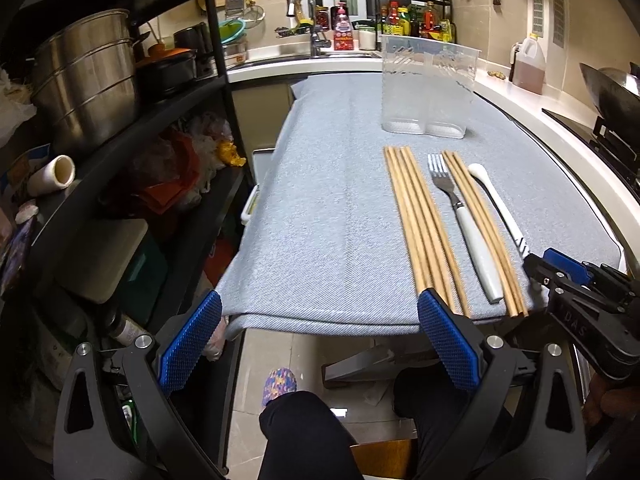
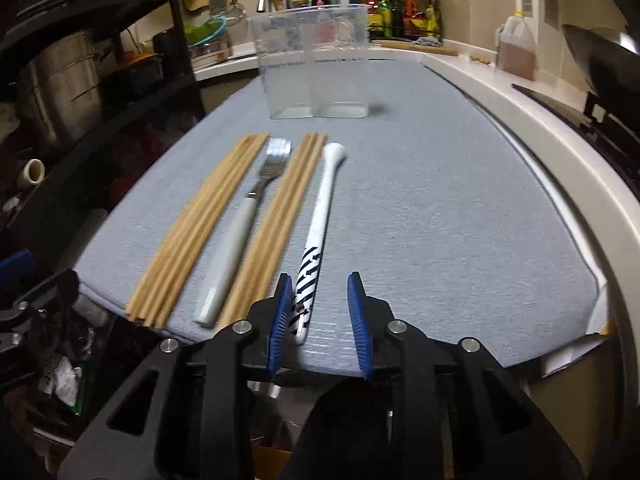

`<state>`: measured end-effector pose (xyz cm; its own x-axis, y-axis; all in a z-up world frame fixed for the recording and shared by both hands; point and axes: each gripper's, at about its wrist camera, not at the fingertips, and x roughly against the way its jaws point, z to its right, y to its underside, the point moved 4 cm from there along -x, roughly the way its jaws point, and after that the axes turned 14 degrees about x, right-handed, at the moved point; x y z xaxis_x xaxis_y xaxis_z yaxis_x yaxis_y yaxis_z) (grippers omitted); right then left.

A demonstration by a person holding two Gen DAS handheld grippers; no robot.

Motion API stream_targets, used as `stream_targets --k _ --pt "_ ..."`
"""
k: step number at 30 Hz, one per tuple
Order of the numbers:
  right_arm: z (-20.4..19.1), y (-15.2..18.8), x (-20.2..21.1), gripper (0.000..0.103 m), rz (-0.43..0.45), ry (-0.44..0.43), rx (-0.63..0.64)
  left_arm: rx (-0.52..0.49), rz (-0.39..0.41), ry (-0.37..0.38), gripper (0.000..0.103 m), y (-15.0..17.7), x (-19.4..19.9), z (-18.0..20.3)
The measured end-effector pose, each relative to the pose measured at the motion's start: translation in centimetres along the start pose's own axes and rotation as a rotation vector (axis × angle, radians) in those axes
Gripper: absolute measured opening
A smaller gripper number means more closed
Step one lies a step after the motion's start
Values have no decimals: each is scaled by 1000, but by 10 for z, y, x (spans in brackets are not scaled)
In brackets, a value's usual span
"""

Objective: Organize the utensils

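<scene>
Left wrist view first: the left gripper (image 1: 320, 340) hangs at the near edge of the bench (image 1: 320, 200), its fingers (image 1: 188, 344) wide apart and empty. At two o'clock from it lie a bundle of chopsticks (image 1: 420, 224), a fork (image 1: 466, 220), a second chopstick bundle (image 1: 480, 232) and a white spoon (image 1: 496, 200), all side by side. The clear two-compartment holder (image 1: 428, 88) stands upright at one o'clock, well beyond them and seemingly empty.

Right wrist view: the right gripper (image 2: 320, 320) straddles the striped handle end of the spoon (image 2: 320, 216). Its fingers (image 2: 280, 320) stand apart; the handle lies just beside the left pad, perhaps touching it, with a clear gap to the right pad, so nothing is clamped. The holder (image 2: 316, 60) sits at twelve o'clock.

Judging the step as picking up the spoon: centre the handle between the pads, close squarely, then lift without nudging the neighbouring chopsticks (image 2: 276, 216).
</scene>
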<state>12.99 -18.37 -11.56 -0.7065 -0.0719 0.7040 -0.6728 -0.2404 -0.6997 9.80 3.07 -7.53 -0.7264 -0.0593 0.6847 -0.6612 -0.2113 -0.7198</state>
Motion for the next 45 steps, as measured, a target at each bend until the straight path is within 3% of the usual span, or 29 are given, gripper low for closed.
stream_targets --k 5,11,18,21,26,30,32,36,37,38,40,41,45 --pt "19 5 0 22 30 20 -5 -37 10 37 95 1 -11 14" --pt "20 7 0 22 43 14 -3 -84 -10 -4 92 7 -31 22" --pt "19 8 -1 22 57 17 -5 -77 -20 15 92 9 -39 21" --pt "18 8 -2 23 76 16 0 -77 -13 36 87 9 -42 23" --pt "14 15 -2 31 157 37 29 -75 30 47 68 11 -45 24" --pt "13 18 -1 32 201 39 37 -55 42 100 57 13 -46 23" --pt "13 18 -1 32 207 46 39 -52 57 132 43 15 -46 23" --pt "12 22 2 32 240 72 35 -44 106 142 35 20 -46 26" --pt "11 24 2 31 249 77 37 -41 117 154 28 22 -45 27" --pt "10 25 3 29 257 74 36 -47 123 163 17 24 -44 29" --pt "7 24 6 15 260 45 39 -84 126 169 6 27 -42 36" --pt "4 23 7 11 252 49 46 -99 123 156 6 27 -42 39" --pt "3 22 10 11 230 36 48 -44 82 194 6 18 -39 33"
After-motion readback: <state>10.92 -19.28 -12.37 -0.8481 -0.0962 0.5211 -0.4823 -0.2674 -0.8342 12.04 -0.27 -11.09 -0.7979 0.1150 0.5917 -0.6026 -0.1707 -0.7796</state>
